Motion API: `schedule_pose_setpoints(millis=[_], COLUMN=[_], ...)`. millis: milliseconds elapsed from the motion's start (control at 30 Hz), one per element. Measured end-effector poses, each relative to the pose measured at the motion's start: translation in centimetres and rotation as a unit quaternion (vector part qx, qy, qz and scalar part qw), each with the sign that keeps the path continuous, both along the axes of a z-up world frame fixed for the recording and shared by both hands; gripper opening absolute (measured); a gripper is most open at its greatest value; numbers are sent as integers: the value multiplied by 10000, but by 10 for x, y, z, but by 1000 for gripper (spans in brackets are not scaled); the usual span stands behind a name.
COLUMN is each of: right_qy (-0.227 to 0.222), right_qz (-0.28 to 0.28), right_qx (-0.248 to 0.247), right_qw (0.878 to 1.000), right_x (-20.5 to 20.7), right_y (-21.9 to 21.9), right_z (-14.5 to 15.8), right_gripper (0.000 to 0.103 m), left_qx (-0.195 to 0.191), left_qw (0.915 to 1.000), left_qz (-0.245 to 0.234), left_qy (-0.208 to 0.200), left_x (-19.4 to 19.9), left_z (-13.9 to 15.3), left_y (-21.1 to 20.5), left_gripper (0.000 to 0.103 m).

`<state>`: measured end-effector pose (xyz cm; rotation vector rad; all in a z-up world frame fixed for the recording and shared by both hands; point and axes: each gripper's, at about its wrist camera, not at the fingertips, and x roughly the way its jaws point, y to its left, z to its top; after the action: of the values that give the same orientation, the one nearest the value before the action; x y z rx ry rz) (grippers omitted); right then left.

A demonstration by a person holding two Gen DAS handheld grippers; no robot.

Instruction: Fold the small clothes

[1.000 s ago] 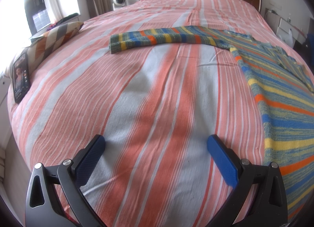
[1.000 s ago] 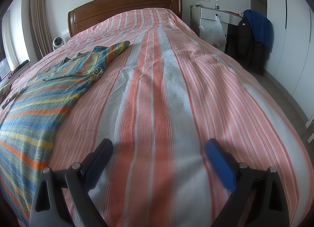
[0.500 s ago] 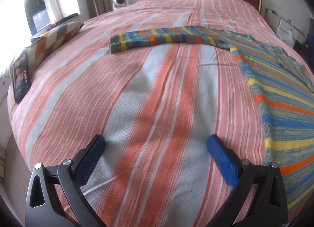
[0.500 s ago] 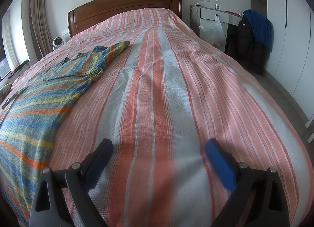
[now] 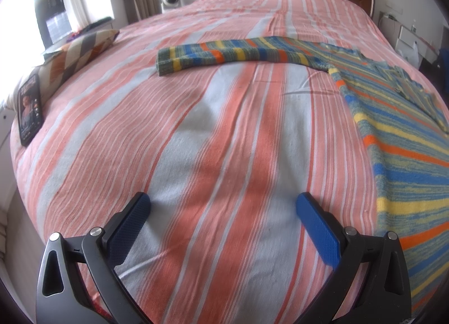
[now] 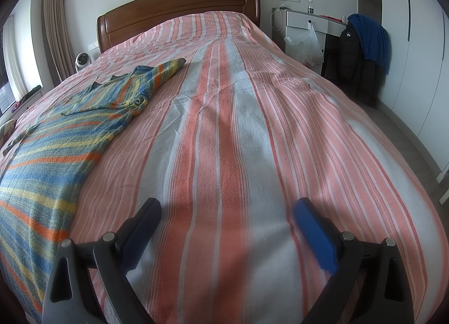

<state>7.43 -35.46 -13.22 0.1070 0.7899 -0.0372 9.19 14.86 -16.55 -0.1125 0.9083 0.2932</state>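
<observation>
On the bed (image 5: 224, 127), I see the sweater (image 5: 407, 155) spread flat. Left gripper (image 5: 223, 206) and right gripper (image 6: 227, 211) both gape, empty, above bare bedspread.

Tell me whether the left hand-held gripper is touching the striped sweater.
Apart. The left wrist view shows the left hand-held gripper open over bare bedspread, with the striped sweater lying off to its right.

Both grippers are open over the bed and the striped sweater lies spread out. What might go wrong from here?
1. The open left gripper and right gripper hover over the pink-striped bedspread; a pinch may catch it along with the multicoloured striped knit sweater.
2. The long sleeve could trail, skewing the fold.
</observation>
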Motion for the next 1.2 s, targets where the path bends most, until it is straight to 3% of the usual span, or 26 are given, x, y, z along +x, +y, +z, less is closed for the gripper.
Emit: schedule_pose_setpoints(millis=[100, 200, 333, 400, 467, 500, 600, 667, 700, 733, 833, 967, 1100, 1200], right_qy=[-1, -4, -9, -8, -8, -9, -10, -11, -11, -11, -11, -12, -2, 8], right_qz=[-2, 1, 6, 3, 1, 1, 1, 1, 1, 1, 1, 0, 7, 7], right_qx=[0, -2, 7, 3, 2, 1, -1, -2, -1, -2, -1, -2, 6, 7], right_qw=[10000, 10000, 10000, 10000, 10000, 10000, 10000, 10000, 10000, 10000, 10000, 10000, 10000, 10000], right_x=[0, 0, -1, -1, -1, -1, -1, -1, -1, -1, -2, -2, 0, 0], right_y=[0, 0, -1, -1, -1, -1, -1, -1, -1, -1, 0, 0, -1, -2], right_z=[0, 0, 0, 0, 0, 0, 0, 0, 0, 0, 0, 0, -1, -1], right_gripper=[95, 95, 95, 95, 95, 95, 95, 95, 95, 95, 95, 95, 96, 96], left_qx=[-550, -1190, -1389, -1356, -1252, -1256, -1384, -1332, -1187, -1023, -612, 1, 318, 291], left_qw=[9978, 9920, 9903, 9894, 9889, 9879, 9820, 9810, 9829, 9855, 9925, 9999, 9877, 9736], left_qz=[-251, -422, 58, 515, 796, 870, 1023, 1058, 1081, 1059, 928, -116, -1419, -2141], left_qy=[277, 67, -93, -117, 108, 269, 783, 932, 900, 846, 514, -107, -580, -730], left_x=[8, 24, 79, 105, 138, 152, 187, 200, 201, 204, 211, 227, 241, 250], left_z=[13, 45, 77, 76, 66, 57, 27, 13, 12, 13, 39, 107, 157, 161], left_y=[9, 32, 98, 128, 153, 161, 173, 169, 164, 159, 137, 60, -50, -126], left_gripper=[102, 102, 102, 102, 101, 97, 71, 59, 28, 4, 2, 2, 2, 2])
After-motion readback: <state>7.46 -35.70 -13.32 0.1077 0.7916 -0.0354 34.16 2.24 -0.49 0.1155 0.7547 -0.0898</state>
